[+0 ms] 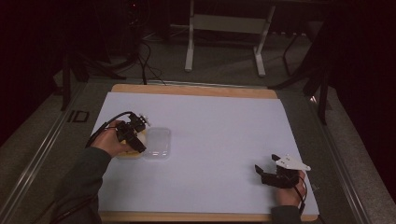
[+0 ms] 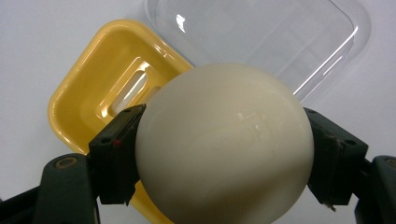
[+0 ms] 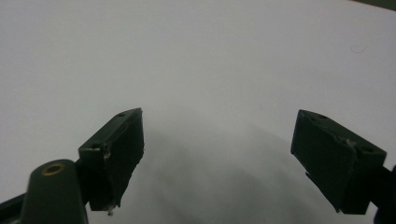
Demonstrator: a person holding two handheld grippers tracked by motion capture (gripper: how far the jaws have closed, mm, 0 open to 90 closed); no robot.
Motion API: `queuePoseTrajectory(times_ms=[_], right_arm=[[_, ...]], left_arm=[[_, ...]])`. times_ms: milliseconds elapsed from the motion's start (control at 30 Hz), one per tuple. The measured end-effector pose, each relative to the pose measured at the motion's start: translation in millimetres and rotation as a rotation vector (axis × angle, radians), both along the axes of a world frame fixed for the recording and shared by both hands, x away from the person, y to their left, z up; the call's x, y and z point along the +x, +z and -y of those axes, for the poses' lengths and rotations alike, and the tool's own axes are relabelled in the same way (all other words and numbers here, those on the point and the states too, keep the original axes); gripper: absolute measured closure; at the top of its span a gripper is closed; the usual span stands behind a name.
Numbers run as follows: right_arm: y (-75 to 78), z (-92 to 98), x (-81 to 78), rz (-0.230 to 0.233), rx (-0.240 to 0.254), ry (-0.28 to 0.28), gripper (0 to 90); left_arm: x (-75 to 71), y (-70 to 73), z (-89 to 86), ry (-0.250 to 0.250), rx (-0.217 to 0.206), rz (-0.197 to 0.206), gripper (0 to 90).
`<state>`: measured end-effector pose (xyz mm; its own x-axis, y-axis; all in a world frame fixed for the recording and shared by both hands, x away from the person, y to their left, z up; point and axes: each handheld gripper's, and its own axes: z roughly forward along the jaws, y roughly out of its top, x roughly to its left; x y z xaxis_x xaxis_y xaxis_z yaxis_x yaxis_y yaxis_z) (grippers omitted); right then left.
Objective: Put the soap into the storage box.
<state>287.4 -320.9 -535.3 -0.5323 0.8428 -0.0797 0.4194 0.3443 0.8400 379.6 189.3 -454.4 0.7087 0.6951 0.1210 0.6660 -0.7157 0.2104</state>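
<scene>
The high view looks forward and down from above the person's side of the table, far enough off to take in the whole white mat (image 1: 210, 140), the table's wooden edge (image 1: 196, 89) and the dark floor beyond. The left gripper view rides on the left gripper (image 1: 135, 133) and looks steeply down, very near — a cream soap bar (image 2: 224, 144) looms large over a yellow dish (image 2: 88, 93) and a clear lid (image 2: 280, 42). These 2 views share that dish and lid (image 1: 158, 142). The right gripper view rides on the right gripper (image 1: 267, 173) and faces low across bare mat (image 3: 196, 60), close to it.
</scene>
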Motion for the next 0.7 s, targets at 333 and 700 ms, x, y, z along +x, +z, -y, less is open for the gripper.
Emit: queuePoseTrajectory(times_ms=[333, 700], right_arm=[[0.0, -0.1, 0.0, 0.000, 0.000, 0.001, 17.2], [-0.1, -0.1, 0.2, 0.002, -0.002, 0.003, 17.2]], left_arm=[[4.7, 0.6, -2.1, 0.059, -0.015, 0.001, 24.0], [13.0, -3.4, -9.6, 0.134, -0.015, 0.004, 24.0]])
